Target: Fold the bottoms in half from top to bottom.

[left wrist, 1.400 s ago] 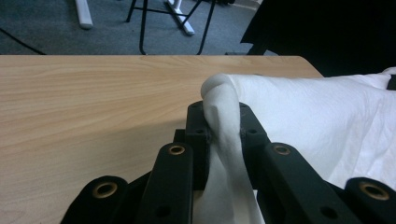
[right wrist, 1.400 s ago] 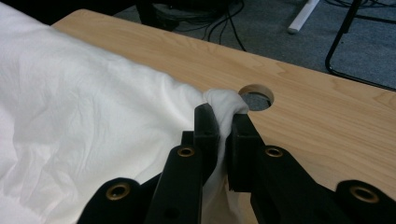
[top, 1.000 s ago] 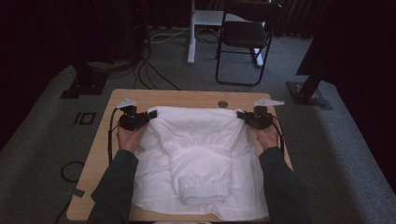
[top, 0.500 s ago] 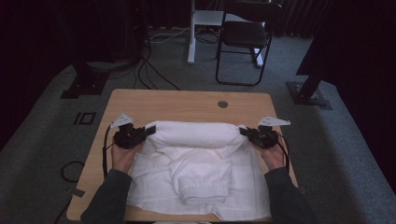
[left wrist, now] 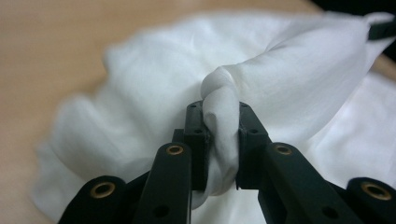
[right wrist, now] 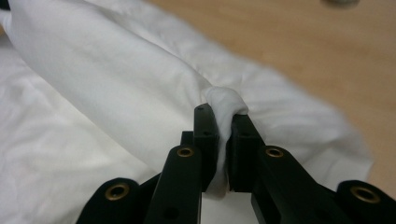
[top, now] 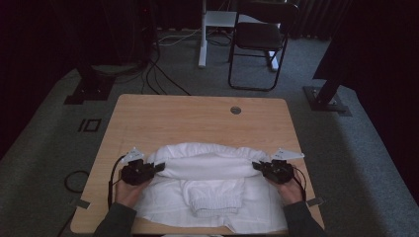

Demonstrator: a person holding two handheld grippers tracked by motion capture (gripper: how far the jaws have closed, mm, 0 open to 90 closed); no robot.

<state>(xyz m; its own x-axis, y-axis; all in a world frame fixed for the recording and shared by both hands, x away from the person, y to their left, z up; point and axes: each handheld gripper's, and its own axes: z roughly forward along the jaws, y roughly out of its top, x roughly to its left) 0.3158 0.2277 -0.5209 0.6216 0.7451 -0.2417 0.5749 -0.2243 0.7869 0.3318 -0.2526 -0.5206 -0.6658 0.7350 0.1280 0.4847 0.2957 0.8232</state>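
A white cloth garment [top: 207,185] lies on the near half of the wooden table [top: 197,118], its far edge folded toward me in a raised roll. My left gripper [top: 157,167] is shut on the left end of that fold, and a twisted bunch of white cloth [left wrist: 219,135] is pinched between its black jaws. My right gripper [top: 256,166] is shut on the right end, where a thin wad of cloth [right wrist: 225,121] shows between its jaws. The fold stretches taut between the two grippers. A ribbed cuff or waistband [top: 212,205] lies in the middle near the front edge.
The far half of the table is bare wood with a round cable hole [top: 235,110]. Beyond the table stand a black chair [top: 259,39], a white stand [top: 203,34] and cables on the grey carpet. The cloth hangs close to the table's front edge.
Both grippers have drawn the far edge of the cloth toward me and lower, from the table's middle to its near half. The fold now lies over the rest of the garment.
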